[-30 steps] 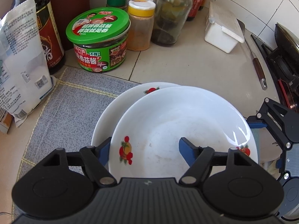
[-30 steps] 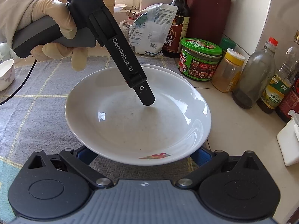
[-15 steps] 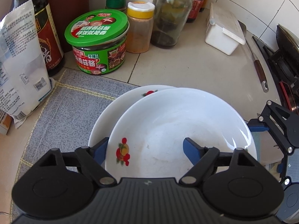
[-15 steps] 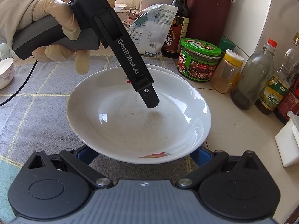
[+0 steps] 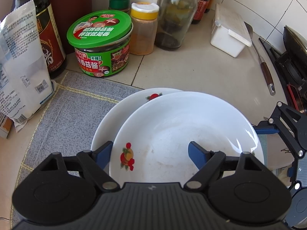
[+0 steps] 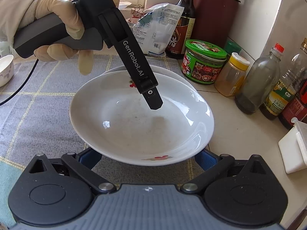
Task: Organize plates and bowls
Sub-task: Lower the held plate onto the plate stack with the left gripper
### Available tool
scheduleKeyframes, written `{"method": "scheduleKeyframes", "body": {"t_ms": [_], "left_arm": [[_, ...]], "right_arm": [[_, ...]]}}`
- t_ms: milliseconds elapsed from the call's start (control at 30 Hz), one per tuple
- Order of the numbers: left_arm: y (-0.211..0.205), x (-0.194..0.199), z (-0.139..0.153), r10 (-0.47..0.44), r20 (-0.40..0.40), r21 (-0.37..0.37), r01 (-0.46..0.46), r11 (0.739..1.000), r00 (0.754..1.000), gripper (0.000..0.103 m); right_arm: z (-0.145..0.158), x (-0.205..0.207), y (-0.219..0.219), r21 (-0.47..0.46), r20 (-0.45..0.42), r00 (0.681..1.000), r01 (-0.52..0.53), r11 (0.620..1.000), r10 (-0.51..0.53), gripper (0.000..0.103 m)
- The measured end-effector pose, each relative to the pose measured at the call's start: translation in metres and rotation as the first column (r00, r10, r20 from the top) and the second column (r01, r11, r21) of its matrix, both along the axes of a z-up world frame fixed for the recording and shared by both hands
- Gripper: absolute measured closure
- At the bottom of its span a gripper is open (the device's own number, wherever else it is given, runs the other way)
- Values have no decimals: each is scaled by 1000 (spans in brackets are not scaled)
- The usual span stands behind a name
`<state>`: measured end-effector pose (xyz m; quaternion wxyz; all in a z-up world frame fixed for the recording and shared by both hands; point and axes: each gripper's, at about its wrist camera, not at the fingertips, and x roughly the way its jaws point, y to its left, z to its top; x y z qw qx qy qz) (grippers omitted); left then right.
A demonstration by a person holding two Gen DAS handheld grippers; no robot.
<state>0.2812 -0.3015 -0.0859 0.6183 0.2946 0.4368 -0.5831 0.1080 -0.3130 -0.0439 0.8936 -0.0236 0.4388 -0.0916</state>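
Note:
A white plate with fruit prints (image 5: 182, 130) (image 6: 134, 122) lies tilted on a second white plate (image 5: 122, 107) (image 6: 165, 72) on the grey mat (image 5: 63, 111). My left gripper (image 5: 149, 153) is open, one finger outside the upper plate's rim and the other over its inside; in the right wrist view its finger (image 6: 151, 97) hangs above the plate's middle. My right gripper (image 6: 146, 159) is open, with both fingers under the upper plate's near rim. It shows at the right edge of the left wrist view (image 5: 284, 126).
A green-lidded sauce jar (image 5: 99, 44), a spice jar (image 5: 144, 28), bottles (image 5: 174, 17), a soy sauce bottle (image 5: 44, 38) and a white bag (image 5: 21, 61) stand behind the plates. A white box (image 5: 228, 32), a knife (image 5: 264, 69) and the stove (image 5: 293, 57) are to the right. A small bowl (image 6: 5, 69) sits far left.
The upper plate has shifted a little over the lower plate. My left gripper has risen slightly above it. The right gripper stays under the rim.

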Motion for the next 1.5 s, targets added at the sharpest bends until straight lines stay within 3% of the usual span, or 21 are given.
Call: {"method": "scheduleKeyframes", "body": {"t_ms": [400,567,1267,1500], "left_arm": [[1,2,1,4,-8,-2,-4,1000,1000,20],[-2,-4,8,-15,50,9,15,1000,999,19],[-2,-4,7,-27,64,14,27,1000,998,17],[-1,-8,10,-32,113,12,31,999,993,16]], "right_arm": [[1,4,-1,-4,-41,999,-7,1000,7,0],[0,6,-2,-8,-47,999,-5,1000,5,0],[-4,16,-5,15,-95,995,7,1000,-5,0],[-5,17,-4,25,-102,995,12,1000,-10,0]]}}
